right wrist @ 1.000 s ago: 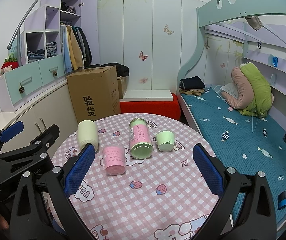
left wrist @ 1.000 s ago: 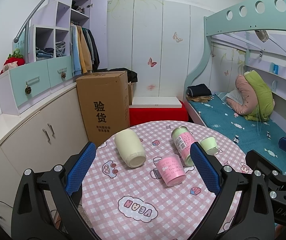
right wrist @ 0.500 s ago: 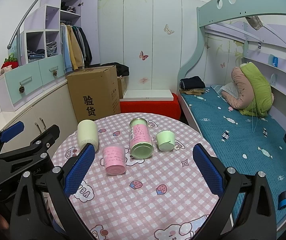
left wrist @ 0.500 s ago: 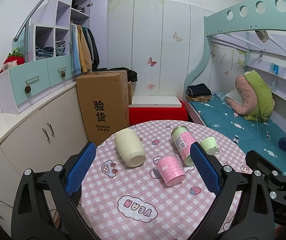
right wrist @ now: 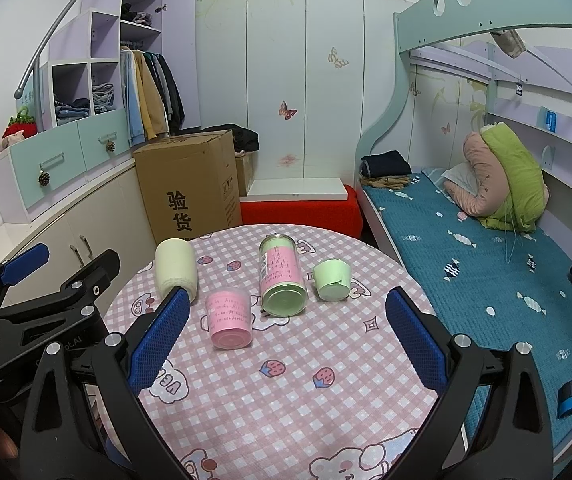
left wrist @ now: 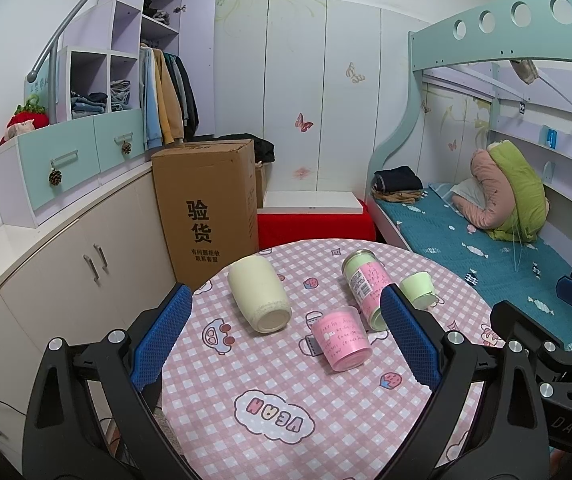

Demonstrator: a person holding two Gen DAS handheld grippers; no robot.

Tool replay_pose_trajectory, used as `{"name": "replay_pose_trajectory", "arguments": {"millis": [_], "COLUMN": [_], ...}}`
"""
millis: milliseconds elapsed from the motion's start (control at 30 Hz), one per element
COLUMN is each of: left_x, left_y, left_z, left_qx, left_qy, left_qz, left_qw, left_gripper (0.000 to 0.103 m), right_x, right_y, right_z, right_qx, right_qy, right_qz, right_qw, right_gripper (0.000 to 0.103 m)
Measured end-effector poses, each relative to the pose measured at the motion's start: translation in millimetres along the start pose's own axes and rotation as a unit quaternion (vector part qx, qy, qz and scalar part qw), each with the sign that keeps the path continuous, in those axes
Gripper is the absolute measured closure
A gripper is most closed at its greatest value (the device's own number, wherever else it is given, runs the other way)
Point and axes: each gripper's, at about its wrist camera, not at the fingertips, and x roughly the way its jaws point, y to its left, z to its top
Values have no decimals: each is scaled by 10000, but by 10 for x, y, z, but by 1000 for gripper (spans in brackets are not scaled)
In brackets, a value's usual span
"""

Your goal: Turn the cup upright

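Cardboard box (left wrist: 210, 208) beside round checkered table (left wrist: 270, 412); bunk bed (left wrist: 481, 256) right.

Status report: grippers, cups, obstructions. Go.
Left hand-held gripper open, empty; right hand-held gripper open, empty. Cream cup, pink cup, small green cup and tall green jar on their sides, untouched. Path clear.

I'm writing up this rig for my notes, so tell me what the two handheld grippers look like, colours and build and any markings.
Both match: the left gripper and right gripper have glossy black plastic frames with silver screw heads, and each finger carries a blue pad with a fine diamond grid texture. White lettering, only partly readable, marks the black bodies. No sleeves or hands are clearly visible.
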Motion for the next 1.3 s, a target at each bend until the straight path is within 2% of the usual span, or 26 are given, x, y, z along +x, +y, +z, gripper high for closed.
{"name": "replay_pose_trajectory", "arguments": {"millis": [333, 733, 1033, 1300], "left_x": [57, 325, 774, 1388], "left_y": [-2, -62, -190, -392], "left_z": [-54, -90, -97, -63], "left_qx": [1, -12, -44, -161], "left_qy": [47, 262, 734, 1322], "left_qz": [-6, -7, -164, -351], "left_qw": [10000, 9997, 9972, 9905], "left_gripper": [8, 8, 8, 8], "right_x": [-51, 239, 587, 1003], "right_y": [35, -106, -307, -602], "right_z": [8, -9, -18, -17], "right_qx": [24, 148, 268, 414], "right_qy": [27, 186, 399, 578], "right_qz": [15, 185, 157, 30], "right_qw": [10000, 9995, 9987, 9975], "right_gripper": [8, 8, 8, 8]}}
